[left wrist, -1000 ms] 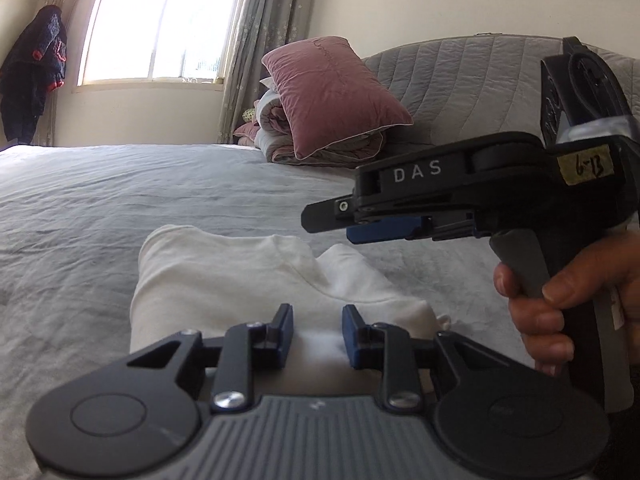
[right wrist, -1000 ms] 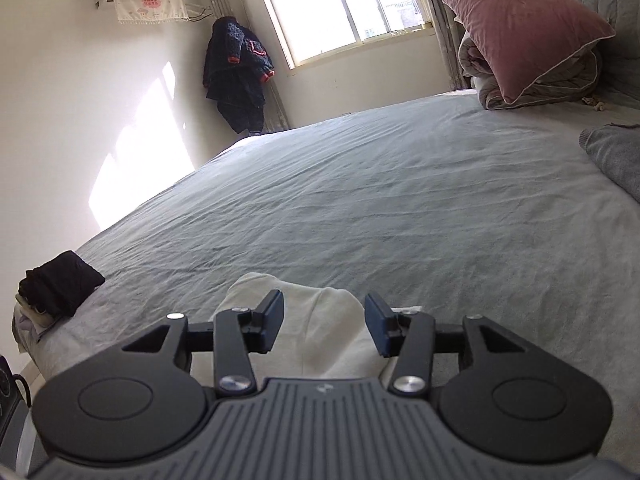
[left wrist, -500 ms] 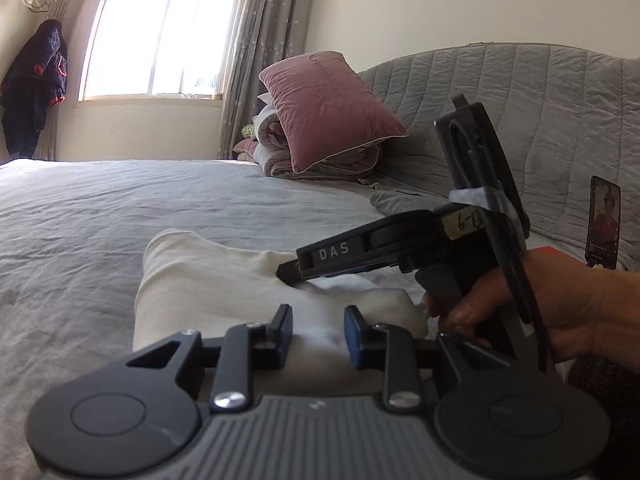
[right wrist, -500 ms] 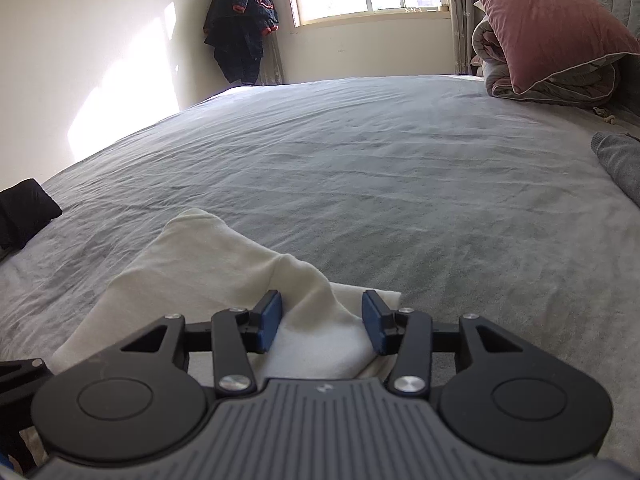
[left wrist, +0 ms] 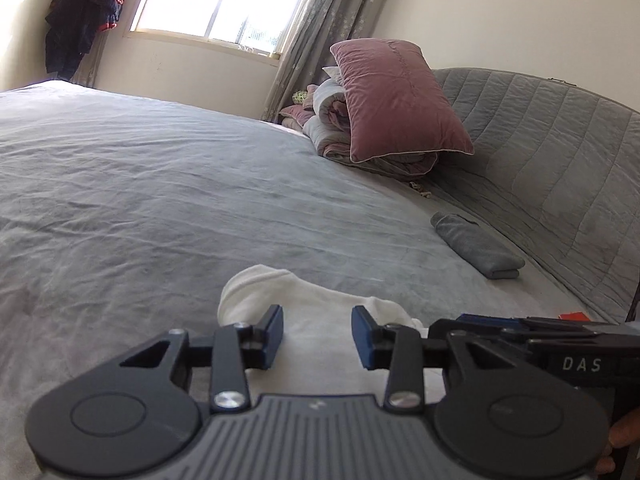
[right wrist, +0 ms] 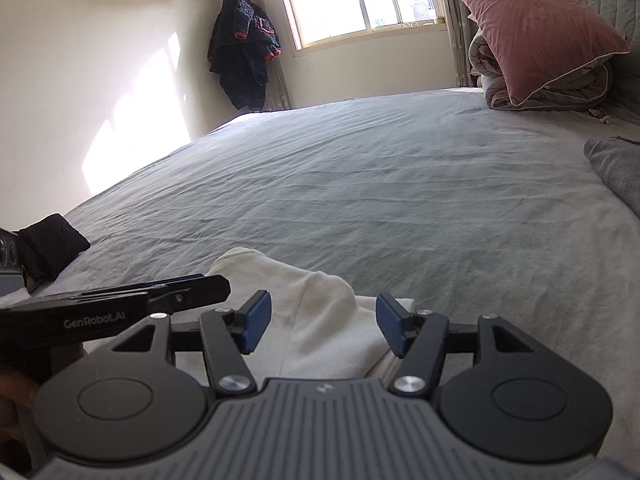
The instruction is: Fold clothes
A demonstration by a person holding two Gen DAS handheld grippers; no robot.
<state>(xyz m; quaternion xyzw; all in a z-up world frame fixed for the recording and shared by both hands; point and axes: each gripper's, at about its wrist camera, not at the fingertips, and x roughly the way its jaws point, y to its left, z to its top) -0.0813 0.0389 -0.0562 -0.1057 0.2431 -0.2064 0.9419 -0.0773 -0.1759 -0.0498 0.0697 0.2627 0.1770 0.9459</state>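
I am holding both grippers low over the white garment (left wrist: 316,320), which is lying in a folded bundle on the grey bed (left wrist: 180,200) at my 6 o'clock. The left gripper (left wrist: 317,338) and right gripper (right wrist: 323,326) are both standing spread, pinching nothing. I am judging this as either mid-fold or just finished; the layers are not settling which.

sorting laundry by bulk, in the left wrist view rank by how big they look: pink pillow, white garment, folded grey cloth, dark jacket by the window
1. pink pillow
2. white garment, partly hidden by the claw, so unsure
3. dark jacket, farthest away
4. folded grey cloth
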